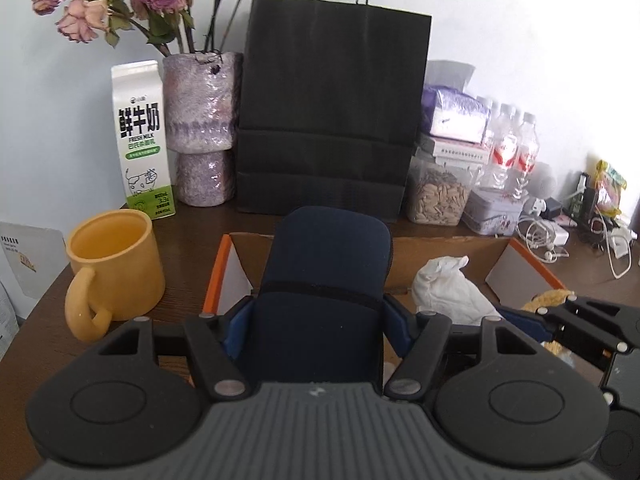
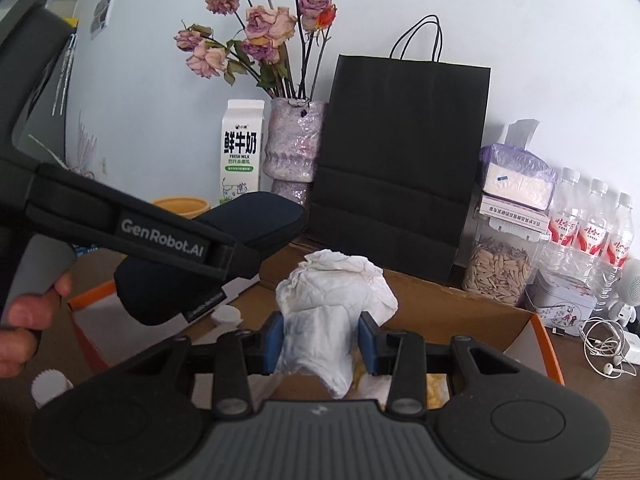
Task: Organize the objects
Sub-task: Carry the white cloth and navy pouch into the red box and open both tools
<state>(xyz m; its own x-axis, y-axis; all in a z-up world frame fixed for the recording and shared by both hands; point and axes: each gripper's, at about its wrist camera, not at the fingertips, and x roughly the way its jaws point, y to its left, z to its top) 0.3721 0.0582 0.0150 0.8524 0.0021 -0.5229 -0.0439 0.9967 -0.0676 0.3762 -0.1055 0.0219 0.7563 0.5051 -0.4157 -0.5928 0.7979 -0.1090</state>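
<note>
The left gripper [image 1: 318,320] pinches a dark blue pouch [image 1: 328,280], held level above the cardboard box [image 1: 436,246] on the worktop [image 1: 188,236]. The right gripper [image 2: 322,344] clamps a crumpled white cloth [image 2: 334,300] over the box. Only the right view shows the person's hand [image 2: 28,312]. Three water bottles [image 2: 592,232] stand by the wall.

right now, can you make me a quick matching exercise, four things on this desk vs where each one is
Things:
1. dark blue case
2. crumpled white tissue
3. yellow mug
4. milk carton

Places:
A. between the right gripper's fingers
B. beside the purple vase
C. between the left gripper's fingers
D. on the desk left of the cardboard box

Pairs: 1-C, 2-A, 3-D, 4-B
</note>
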